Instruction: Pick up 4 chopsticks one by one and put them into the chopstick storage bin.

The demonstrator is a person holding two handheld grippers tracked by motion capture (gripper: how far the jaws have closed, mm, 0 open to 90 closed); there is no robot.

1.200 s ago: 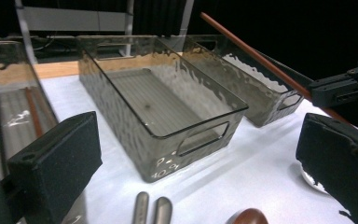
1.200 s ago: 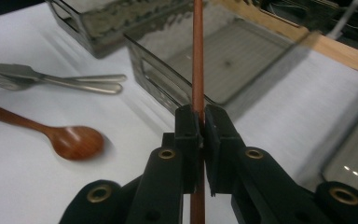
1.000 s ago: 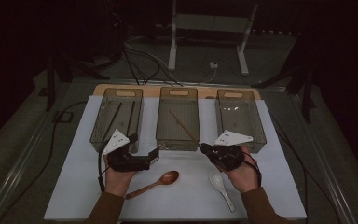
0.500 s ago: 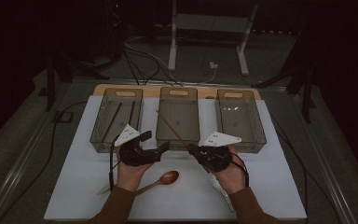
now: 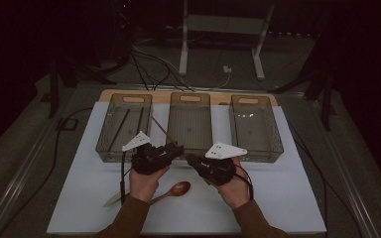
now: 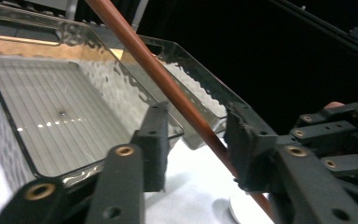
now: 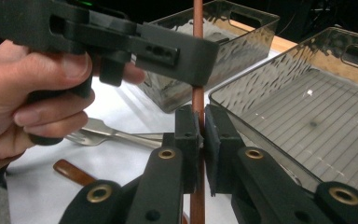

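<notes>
A long brown chopstick [image 5: 163, 130] slants up and away over the near rims of the clear trays. My right gripper [image 5: 191, 159] is shut on its near end, and its pads [image 7: 188, 128] pinch the stick [image 7: 197, 28]. My left gripper [image 5: 176, 148] meets it from the left. Its jaws have just been closing, and the chopstick [image 6: 168, 79] runs between them. The stick lies against the right pad [image 6: 240, 135], with a gap to the left one. A wooden spoon [image 5: 176, 190] lies on the white mat near the hands.
Three clear trays stand in a row at the back of the mat: left [image 5: 104, 130] with dark sticks inside, middle [image 5: 190, 98], right [image 5: 276, 130]. A metal fork [image 7: 102, 133] lies on the mat [image 5: 278, 198] under the left hand.
Both hands have come together toward the middle of the mat, the right one carrying the chopstick leftward. The left gripper's jaws have narrowed around the stick.
</notes>
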